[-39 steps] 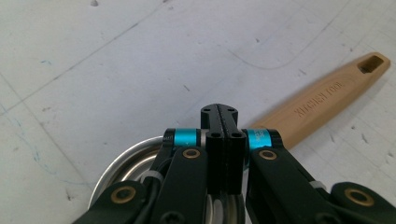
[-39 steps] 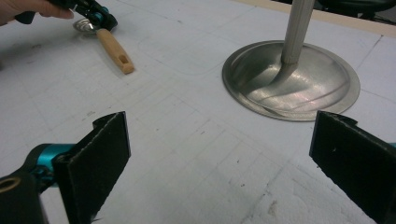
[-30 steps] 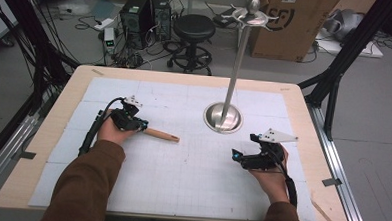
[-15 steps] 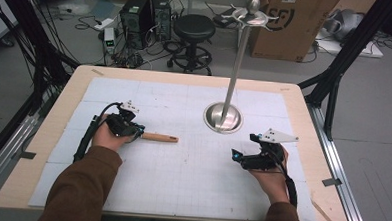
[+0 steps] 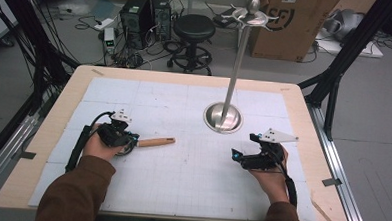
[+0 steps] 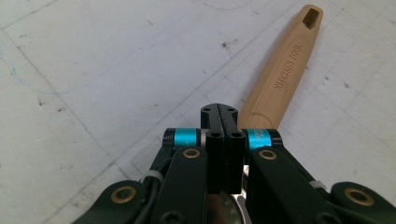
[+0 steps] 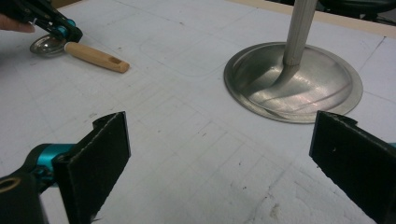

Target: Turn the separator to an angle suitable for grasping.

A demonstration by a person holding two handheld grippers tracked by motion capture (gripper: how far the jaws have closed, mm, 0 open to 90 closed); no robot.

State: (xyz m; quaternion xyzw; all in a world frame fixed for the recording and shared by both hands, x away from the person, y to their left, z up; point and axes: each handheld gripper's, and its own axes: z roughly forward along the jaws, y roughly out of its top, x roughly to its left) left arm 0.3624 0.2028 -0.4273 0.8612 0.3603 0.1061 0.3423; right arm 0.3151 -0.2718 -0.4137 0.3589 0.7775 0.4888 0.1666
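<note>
Left gripper view: fingers (image 6: 223, 122) tight together over wooden-handled spoon (image 6: 280, 74)

Thing: kitchen tool (image 5: 152, 141) with a light wooden handle (image 6: 285, 70) and a shiny metal head (image 7: 46, 45)
Marking: "KITCHEN TOOL" was stamped along the handle
Handle end: had a slot hole
Pose: lay flat
Place: on the white mat (image 5: 181, 175), left of centre

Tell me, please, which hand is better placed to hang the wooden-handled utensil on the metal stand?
Probably left: the left gripper is already shut on the utensil at its metal neck. The right gripper sits open and empty nearer the stand.
</note>
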